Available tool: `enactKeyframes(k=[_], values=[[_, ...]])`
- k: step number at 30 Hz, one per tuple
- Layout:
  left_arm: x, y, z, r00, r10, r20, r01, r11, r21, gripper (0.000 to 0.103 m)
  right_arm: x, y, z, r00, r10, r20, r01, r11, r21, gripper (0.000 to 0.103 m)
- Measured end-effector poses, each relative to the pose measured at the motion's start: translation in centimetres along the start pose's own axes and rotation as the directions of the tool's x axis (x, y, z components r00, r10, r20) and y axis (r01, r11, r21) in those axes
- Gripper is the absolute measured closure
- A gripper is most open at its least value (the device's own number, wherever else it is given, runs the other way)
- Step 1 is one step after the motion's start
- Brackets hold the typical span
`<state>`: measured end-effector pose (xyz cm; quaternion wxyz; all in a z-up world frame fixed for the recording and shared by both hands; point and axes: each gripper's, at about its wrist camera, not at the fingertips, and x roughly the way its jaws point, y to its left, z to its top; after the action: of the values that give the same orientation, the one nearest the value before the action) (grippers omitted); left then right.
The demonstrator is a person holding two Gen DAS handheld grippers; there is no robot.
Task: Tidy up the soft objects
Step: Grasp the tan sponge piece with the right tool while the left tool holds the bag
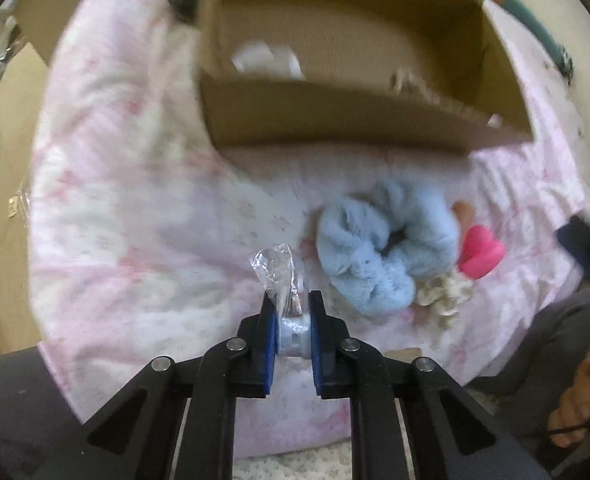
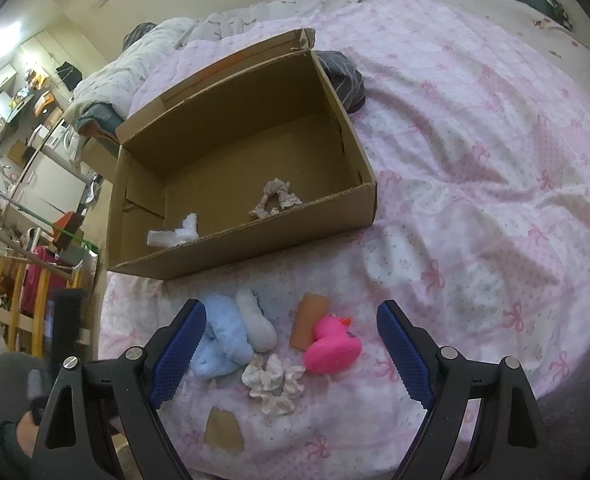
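- While left claw [image 1: 292,330] pinches a small bagged item [image 1: 281,280] over the bed [image 1: 135,200], crinkly plastic could slip before the box [image 1: 335,120].
- Right claw [image 2: 291,354] gapes, empty, above scrunchies [image 2: 225,338] and duck [image 2: 332,346].

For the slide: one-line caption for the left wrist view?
Left gripper shut on a plastic-wrapped item, blue scrunchie and cardboard box ahead.

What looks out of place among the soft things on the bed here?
The pink rubber duck sits with the blue fluffy scrunchie and cream scrunchie, yet looks like a moulded toy, not fabric. Two cardboard scraps also lie loose on the bedspread, outside the cardboard box.
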<state>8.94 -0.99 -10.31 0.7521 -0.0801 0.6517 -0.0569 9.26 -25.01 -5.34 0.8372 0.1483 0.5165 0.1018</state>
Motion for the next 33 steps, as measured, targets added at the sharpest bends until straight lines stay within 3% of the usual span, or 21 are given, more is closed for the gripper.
enactKeyframes(k=[4, 8, 10, 13, 17, 20, 22, 23, 26, 29, 33], values=[[-3.3, 0.9, -0.7, 0.998, -0.004, 0.063, 0.005, 1.000, -0.023, 0.090, 0.6, 0.3, -0.5, 0.995, 0.063, -0.073, -0.062, 0.998, 0.014, 0.010], [-4.3, 2.3, -1.0, 0.995, -0.005, 0.104, 0.012, 0.998, -0.064, 0.090, 2.2, 1.1, -2.1, 0.974, 0.100, -0.203, -0.098, 0.995, 0.023, 0.010], [-4.3, 3.3, -1.1, 0.994, -0.022, 0.107, 0.033, 0.994, -0.107, 0.090, 3.2, 1.7, -3.5, 0.953, 0.130, -0.275, -0.124, 0.992, 0.039, 0.011], [-4.0, 4.0, -0.9, 0.995, -0.028, 0.099, 0.041, 0.991, -0.129, 0.090, 4.8, 3.4, -5.6, 0.905, 0.180, -0.385, -0.176, 0.983, 0.045, 0.027], [-3.8, 3.3, -0.8, 0.995, -0.033, 0.096, 0.043, 0.995, -0.094, 0.090, 7.2, 5.5, -8.0, 0.856, 0.170, -0.489, -0.179, 0.983, 0.028, 0.044], [-3.9, 3.0, -1.1, 0.994, -0.034, 0.104, 0.041, 0.997, -0.069, 0.090, 8.7, 6.6, -9.1, 0.853, 0.094, -0.513, -0.125, 0.992, -0.025, 0.051], [-3.9, 2.9, -1.2, 0.994, -0.036, 0.105, 0.043, 0.997, -0.065, 0.090, 9.3, 7.2, -9.6, 0.856, 0.057, -0.513, -0.104, 0.993, -0.063, 0.062], [-3.9, 3.0, -1.2, 0.994, -0.039, 0.104, 0.046, 0.997, -0.068, 0.090, 9.5, 7.4, -9.7, 0.859, 0.050, -0.510, -0.100, 0.992, -0.072, 0.073], [-4.0, 3.3, -1.3, 0.993, -0.055, 0.101, 0.064, 0.995, -0.082, 0.090, 9.2, 7.3, -9.6, 0.866, 0.060, -0.497, -0.110, 0.991, -0.071, 0.090], [-4.1, 3.4, -1.3, 0.993, -0.050, 0.106, 0.060, 0.994, -0.087, 0.090, 8.5, 7.0, -8.9, 0.873, 0.094, -0.478, -0.140, 0.988, -0.062, 0.094], [-4.2, 3.1, -1.4, 0.993, -0.041, 0.112, 0.050, 0.995, -0.081, 0.090, 6.4, 7.2, -7.3, 0.901, 0.120, -0.417, -0.168, 0.982, -0.080, 0.093]])
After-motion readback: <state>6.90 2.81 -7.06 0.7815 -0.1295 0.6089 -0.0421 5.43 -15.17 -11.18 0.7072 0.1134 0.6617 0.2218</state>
